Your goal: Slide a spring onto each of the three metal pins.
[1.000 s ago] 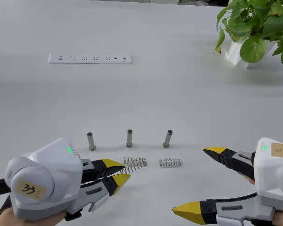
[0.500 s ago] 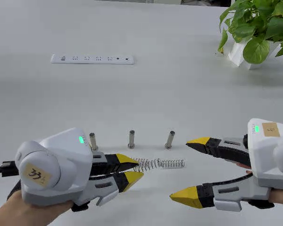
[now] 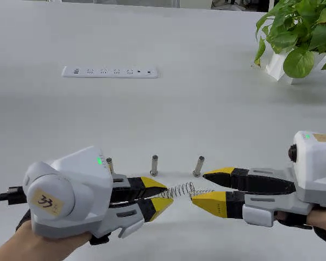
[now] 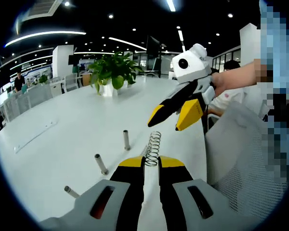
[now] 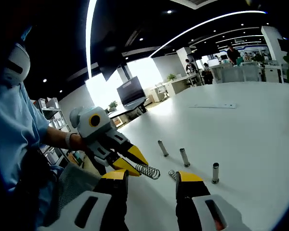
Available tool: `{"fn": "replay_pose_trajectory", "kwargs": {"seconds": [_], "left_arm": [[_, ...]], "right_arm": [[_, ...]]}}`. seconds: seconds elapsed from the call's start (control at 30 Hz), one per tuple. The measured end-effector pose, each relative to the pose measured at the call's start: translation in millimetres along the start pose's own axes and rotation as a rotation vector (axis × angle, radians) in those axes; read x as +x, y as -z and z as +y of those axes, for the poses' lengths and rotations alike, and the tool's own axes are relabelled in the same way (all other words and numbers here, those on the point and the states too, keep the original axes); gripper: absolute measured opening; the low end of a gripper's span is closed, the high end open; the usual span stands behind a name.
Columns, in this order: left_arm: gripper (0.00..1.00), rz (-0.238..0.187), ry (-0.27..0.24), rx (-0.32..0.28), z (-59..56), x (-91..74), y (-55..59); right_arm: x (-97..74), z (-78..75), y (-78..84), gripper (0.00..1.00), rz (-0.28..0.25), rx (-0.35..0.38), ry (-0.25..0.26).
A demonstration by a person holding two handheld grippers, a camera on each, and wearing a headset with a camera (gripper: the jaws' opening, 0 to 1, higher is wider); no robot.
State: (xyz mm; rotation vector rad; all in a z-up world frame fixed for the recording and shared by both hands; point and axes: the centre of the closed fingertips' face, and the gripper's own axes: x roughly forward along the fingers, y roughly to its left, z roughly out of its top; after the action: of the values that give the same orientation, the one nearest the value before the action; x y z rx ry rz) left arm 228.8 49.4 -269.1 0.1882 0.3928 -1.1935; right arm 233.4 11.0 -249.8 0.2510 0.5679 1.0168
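Here, spring (image 3: pixel 179 190) in left hand-held gripper (image 3: pixel 165 194)

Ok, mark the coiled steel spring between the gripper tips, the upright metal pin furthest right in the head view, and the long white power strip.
coiled steel spring (image 3: pixel 179 190): head view, its middle coils.
upright metal pin (image 3: pixel 198 165): head view, mid-shaft.
long white power strip (image 3: pixel 110 72): head view, centre of its top face.

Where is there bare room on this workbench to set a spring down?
Bare: between power strip and pins, and between strip and plant. Crowded: the near side of the pins, where left tool and right tool flank the spring.
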Motion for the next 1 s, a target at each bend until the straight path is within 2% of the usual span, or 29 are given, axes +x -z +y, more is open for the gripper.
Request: {"fn": "replay_pose_trajectory", "kwargs": {"seconds": [0.07,0.13,0.27,0.37,0.53,0.57,0.6,0.8,1.0], "left_arm": [[0.07,-0.004,0.002,0.0,-0.7,0.1,-1.2],[0.07,-0.01,0.002,0.001,-1.1,0.3,-2.7],[0.07,-0.025,0.0,-0.001,-1.2,0.1,-5.9],[0.07,-0.038,0.001,-0.004,-1.5,-0.1,-8.7],[0.07,-0.049,-0.007,-0.006,0.0,-0.2,-10.8],[0.07,-0.051,-0.008,-0.008,0.2,-0.3,-11.3],[0.07,-0.053,-0.009,-0.009,0.2,-0.3,-11.7],[0.07,-0.068,-0.018,-0.013,1.4,-0.5,-14.2],[0.07,-0.077,-0.023,-0.019,2.8,-1.6,-15.0]], "right_arm": [[0.8,1.7,-1.8,0.34,-0.023,0.051,-0.012],[-1.2,-5.5,-4.0,0.29,-0.038,0.094,-0.026],[2.3,-0.5,-0.7,0.23,-0.05,0.147,-0.045],[5.6,1.9,0.9,0.23,-0.073,0.215,-0.055],[7.7,2.8,-1.8,0.21,-0.14,0.341,-0.079],[3.8,-6.7,2.3,0.21,-0.146,0.356,-0.083],[3.2,-8.0,2.6,0.21,-0.154,0.363,-0.089],[5.0,-8.0,0.9,0.19,-0.196,0.464,-0.127],[7.4,-6.3,0.9,0.16,-0.209,0.497,-0.135]]}}
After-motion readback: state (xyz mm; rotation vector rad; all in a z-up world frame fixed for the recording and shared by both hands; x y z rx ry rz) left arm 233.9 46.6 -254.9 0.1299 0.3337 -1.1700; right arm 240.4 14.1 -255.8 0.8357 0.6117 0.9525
